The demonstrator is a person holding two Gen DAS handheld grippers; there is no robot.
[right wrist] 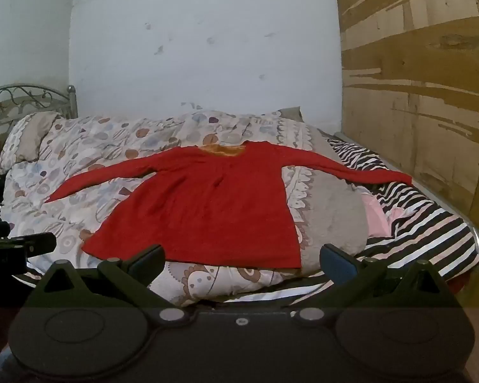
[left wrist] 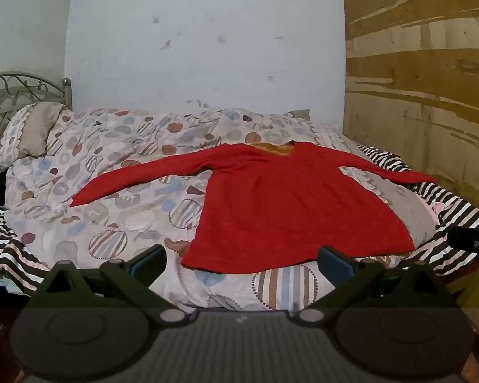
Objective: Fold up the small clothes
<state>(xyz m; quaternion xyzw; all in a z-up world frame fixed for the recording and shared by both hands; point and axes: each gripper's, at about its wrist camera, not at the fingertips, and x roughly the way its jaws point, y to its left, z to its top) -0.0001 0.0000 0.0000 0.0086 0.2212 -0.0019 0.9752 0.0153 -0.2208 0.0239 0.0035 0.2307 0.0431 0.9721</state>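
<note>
Both claws released on my end. Left gripper (left wrist: 241, 260) has its jaws spread wide with nothing between them, and it hangs just short of the near hem. Right gripper (right wrist: 242, 260) is the same, wide apart and empty.

The red top (left wrist: 290, 210) lies flat and unfolded on the bed, front up, with both long sleeves stretched out to the sides. An orange lining shows at the neckline, which points toward the white wall (left wrist: 207, 38). The top rests mostly on the patterned duvet (left wrist: 111, 166). Its right sleeve reaches across a grey patch of bedding onto the striped sheet (right wrist: 431, 223).

A pillow (left wrist: 32, 134) sits at the far left by the metal headboard (left wrist: 19, 89). A peeling wooden panel (right wrist: 415, 79) runs along the right side. In each view the other gripper's tip pokes in from the edge, clear of the top.
</note>
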